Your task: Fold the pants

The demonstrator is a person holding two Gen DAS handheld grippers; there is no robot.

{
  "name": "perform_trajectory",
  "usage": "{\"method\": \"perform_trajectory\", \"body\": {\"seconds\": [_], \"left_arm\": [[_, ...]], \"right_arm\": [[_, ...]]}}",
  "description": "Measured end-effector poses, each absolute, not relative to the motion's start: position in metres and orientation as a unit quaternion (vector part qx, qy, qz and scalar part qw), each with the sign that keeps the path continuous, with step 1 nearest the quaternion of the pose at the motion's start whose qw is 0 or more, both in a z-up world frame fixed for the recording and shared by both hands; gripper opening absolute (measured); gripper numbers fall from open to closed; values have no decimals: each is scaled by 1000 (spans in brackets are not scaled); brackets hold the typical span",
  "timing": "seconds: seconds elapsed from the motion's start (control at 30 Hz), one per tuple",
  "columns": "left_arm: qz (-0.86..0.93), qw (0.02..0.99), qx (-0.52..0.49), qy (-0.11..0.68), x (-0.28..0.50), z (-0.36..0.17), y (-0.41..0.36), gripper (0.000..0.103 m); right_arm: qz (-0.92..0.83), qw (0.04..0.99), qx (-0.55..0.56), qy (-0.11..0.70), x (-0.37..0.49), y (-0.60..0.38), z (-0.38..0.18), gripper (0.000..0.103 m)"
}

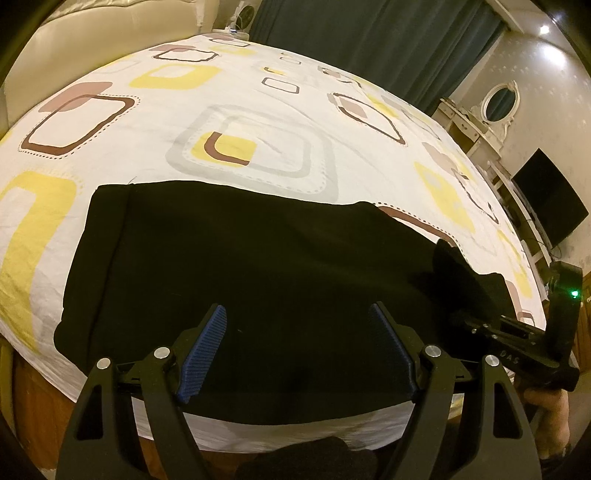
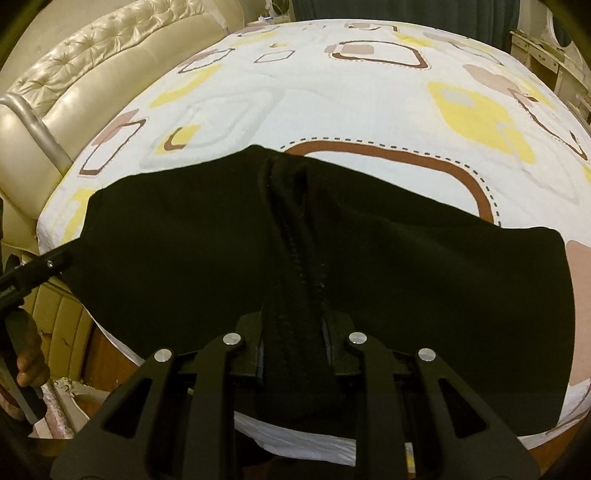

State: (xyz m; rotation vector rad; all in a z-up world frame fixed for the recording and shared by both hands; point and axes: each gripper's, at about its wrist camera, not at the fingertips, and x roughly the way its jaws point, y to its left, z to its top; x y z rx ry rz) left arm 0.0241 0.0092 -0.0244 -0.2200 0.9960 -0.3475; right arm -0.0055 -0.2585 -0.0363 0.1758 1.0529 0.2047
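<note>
Black pants (image 1: 258, 266) lie spread across the near edge of the bed, and they also fill the middle of the right wrist view (image 2: 406, 266). My left gripper (image 1: 297, 347) is open above the pants, its blue pads (image 1: 201, 354) apart with nothing between them. My right gripper (image 2: 293, 332) is shut on a bunched ridge of the pants' fabric (image 2: 291, 236), lifting it off the bed. In the left wrist view the right gripper (image 1: 458, 314) shows at the right, holding the raised fabric.
The bed has a white sheet (image 1: 258, 92) with yellow and brown squares. A cream padded headboard (image 2: 92, 85) is on the left. Dark curtains (image 1: 369, 33), a dresser with a mirror (image 1: 498, 103) and a dark monitor (image 1: 550, 195) stand beyond the bed.
</note>
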Motion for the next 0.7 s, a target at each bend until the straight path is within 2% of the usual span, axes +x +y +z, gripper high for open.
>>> {"method": "perform_trajectory", "body": {"seconds": [0.13,0.43,0.63,0.7], "left_arm": [[-166,857,-106,476,26,-25,10,78],[-165,856,-107,478,26,-27,10,78],[-166,854,-106,481,26,-30,8,78],[-166,854,-103,482,26,-30,7,78]], "right_arm": [[109,851,103,503,-5,-254,-40,37],[151,842,144,498,-13,-238,-40,47],[171,831,156,505,-16,-224,-50,64],[184,828,156,506,-14,-222,-58,73]]}}
